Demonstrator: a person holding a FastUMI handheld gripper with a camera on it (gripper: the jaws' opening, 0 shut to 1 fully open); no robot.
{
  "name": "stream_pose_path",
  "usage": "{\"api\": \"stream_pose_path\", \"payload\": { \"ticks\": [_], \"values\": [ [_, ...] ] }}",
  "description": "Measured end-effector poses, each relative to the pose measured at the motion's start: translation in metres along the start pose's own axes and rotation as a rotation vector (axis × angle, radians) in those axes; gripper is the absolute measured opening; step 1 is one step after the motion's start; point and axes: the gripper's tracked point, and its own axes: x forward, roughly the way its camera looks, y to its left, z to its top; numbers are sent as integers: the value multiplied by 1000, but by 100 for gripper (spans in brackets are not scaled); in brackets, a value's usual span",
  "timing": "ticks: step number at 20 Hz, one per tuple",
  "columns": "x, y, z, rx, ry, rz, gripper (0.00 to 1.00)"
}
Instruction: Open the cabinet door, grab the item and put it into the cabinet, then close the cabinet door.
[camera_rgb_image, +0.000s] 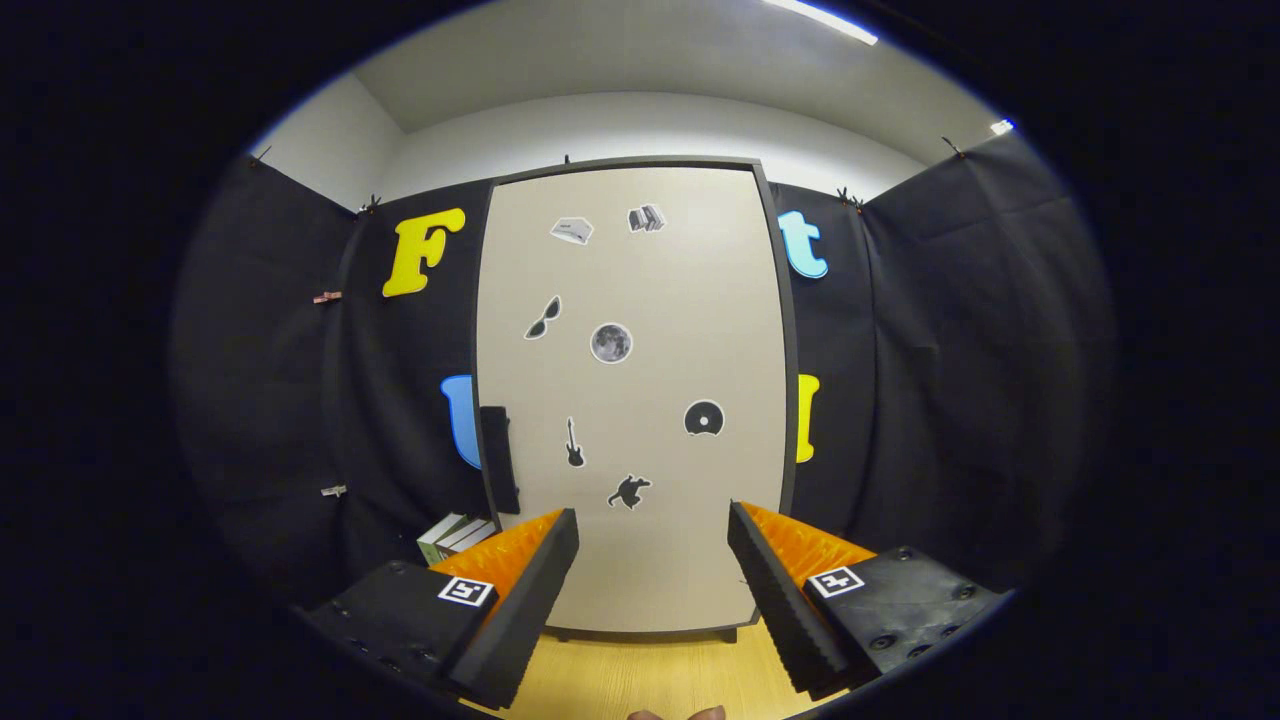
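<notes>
In the gripper view, the cabinet (630, 400) is seen standing upright on a light wooden table (650, 680), straight ahead of the gripper (652, 540) and beyond its fingers. Its pale door (640, 300), dotted with small dark stickers, is shut flush within a dark frame, and a dark handle (498, 458) is set along the door's left edge, near the lower half. The jaws are held wide apart with nothing between them; only the lower part of the door and a strip of table are framed in the gap. A small green and white box (452, 536), taken to be the item, lies on the table just left of the cabinet's foot, partly hidden behind the left finger. So the item is outside the cabinet and the door is closed. Since the item is not inside, the stage is judged to be the one in which the door is to be opened, although it cannot be settled whether a second item has already been stowed within. For that step, the gripper would need to be carried forward and to the left until the handle sits between the open fingers, then closed on it and drawn back along the door's swing. The hinge side is presumed to be the right edge, though no hinge is visible.
</notes>
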Motion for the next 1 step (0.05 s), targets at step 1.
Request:
{"api": "stream_pose_path", "payload": {
  "ticks": [1],
  "values": [
    [0,0,0,0,0,-1,98]
  ]
}}
